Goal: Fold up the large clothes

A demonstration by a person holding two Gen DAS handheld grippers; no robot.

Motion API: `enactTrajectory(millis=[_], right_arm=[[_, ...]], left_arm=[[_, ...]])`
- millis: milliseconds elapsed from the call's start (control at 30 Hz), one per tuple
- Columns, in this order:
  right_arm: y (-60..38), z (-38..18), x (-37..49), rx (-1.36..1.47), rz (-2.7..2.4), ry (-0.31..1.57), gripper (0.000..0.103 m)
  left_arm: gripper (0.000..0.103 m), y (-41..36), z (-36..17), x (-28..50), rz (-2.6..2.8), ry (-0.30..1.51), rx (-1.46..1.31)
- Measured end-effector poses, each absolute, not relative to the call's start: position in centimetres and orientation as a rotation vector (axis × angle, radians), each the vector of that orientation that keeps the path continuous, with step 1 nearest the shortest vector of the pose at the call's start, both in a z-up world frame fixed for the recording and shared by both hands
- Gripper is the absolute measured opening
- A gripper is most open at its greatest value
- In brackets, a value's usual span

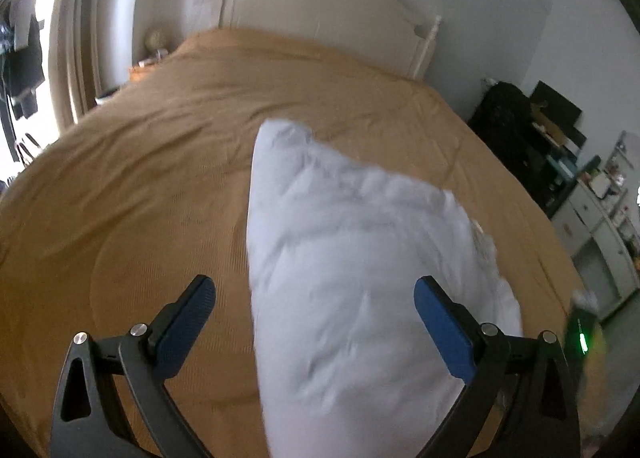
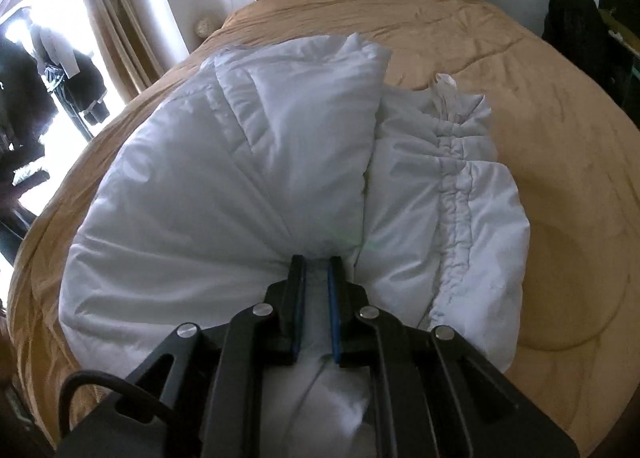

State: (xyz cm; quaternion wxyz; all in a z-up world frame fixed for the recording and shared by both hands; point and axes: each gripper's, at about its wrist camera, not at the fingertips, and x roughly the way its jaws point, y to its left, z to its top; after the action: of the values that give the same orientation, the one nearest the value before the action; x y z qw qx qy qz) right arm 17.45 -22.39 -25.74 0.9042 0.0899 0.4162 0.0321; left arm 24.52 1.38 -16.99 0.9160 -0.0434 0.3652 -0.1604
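White puffy jacket (image 2: pixel 248 177) sits mid-bedspread (image 2: pixel 560 137). Right gripper (image 2: pixel 317 262) pinches a jacket fold tight; left gripper (image 1: pixel 314 294) hangs wide, empty. Tip: keep that pinch firm, lay it flat.

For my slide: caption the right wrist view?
Right gripper shut on white puffer jacket over tan bedspread.

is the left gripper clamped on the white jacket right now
No, the left gripper stands wide open above the white jacket, its blue pads apart and pressing on nothing.
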Motion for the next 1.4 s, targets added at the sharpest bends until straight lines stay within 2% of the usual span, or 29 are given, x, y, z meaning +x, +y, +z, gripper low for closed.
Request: enactTrajectory(millis=[200, 400, 433, 467, 533, 633, 733, 800, 900, 1033, 1067, 1100, 1133, 1233, 1267, 1400], right_arm=[[-22.7, -25.0, 16.3, 0.222, 0.066, 0.819, 0.014], [-23.1, -22.1, 15.4, 0.274, 0.074, 0.785, 0.021], [-23.2, -20.9, 15.5, 0.298, 0.095, 0.753, 0.024], [-23.0, -19.7, 16.1, 0.290, 0.099, 0.737, 0.036], [-22.6, -18.6, 17.9, 0.264, 0.092, 0.743, 0.050], [-22.6, -20.1, 21.8, 0.228, 0.055, 0.826, 0.049], [-25.1, -21.6, 23.1, 0.332, 0.016, 0.859, 0.041], [-26.3, -20.1, 22.2, 0.428, 0.026, 0.809, 0.039], [-25.3, -16.5, 21.8, 0.429, 0.143, 0.732, 0.039], [-21.8, -16.7, 25.0, 0.400, 0.282, 0.809, 0.038], [-21.4, -17.7, 26.0, 0.368, 0.252, 0.846, 0.028], [-21.6, -19.2, 27.1, 0.332, 0.168, 0.897, 0.010], [-22.7, -20.5, 27.6, 0.334, 0.084, 0.920, 0.003], [-25.3, -20.2, 24.2, 0.397, 0.005, 0.835, 0.004], [-25.0, -19.6, 22.3, 0.383, 0.018, 0.786, 0.010], [-20.5, -18.7, 12.4, 0.233, 0.168, 0.624, 0.018]], left_arm=[[0.100, -2.3, -22.0, 27.5, -0.252, 0.861, 0.029], [0.100, -2.0, -23.8, 26.5, -0.279, 0.903, 0.014], [0.100, -2.0, -23.8, 26.3, -0.285, 0.901, 0.015], [0.100, -1.9, -23.8, 26.2, -0.292, 0.902, 0.012], [0.100, -1.5, -23.5, 25.8, -0.304, 0.913, -0.012], [0.100, -0.2, -22.9, 25.1, -0.324, 0.930, -0.052], [0.100, 1.1, -22.6, 24.0, -0.319, 0.949, -0.073], [0.100, 1.4, -22.8, 22.8, -0.320, 0.962, -0.089], [0.100, 0.8, -23.6, 21.4, -0.351, 0.986, -0.092], [0.101, 0.0, -24.3, 20.4, -0.362, 0.979, -0.055], [0.101, 0.0, -24.4, 20.2, -0.363, 0.977, -0.048], [0.102, 0.0, -24.6, 19.9, -0.370, 0.981, -0.050], [0.102, 0.1, -24.9, 20.0, -0.380, 0.991, -0.054], [0.102, 0.6, -25.3, 19.6, -0.384, 0.996, -0.067], [0.102, 0.8, -25.3, 19.6, -0.388, 0.999, -0.075], [0.102, 1.3, -25.4, 19.6, -0.394, 1.018, -0.114]])
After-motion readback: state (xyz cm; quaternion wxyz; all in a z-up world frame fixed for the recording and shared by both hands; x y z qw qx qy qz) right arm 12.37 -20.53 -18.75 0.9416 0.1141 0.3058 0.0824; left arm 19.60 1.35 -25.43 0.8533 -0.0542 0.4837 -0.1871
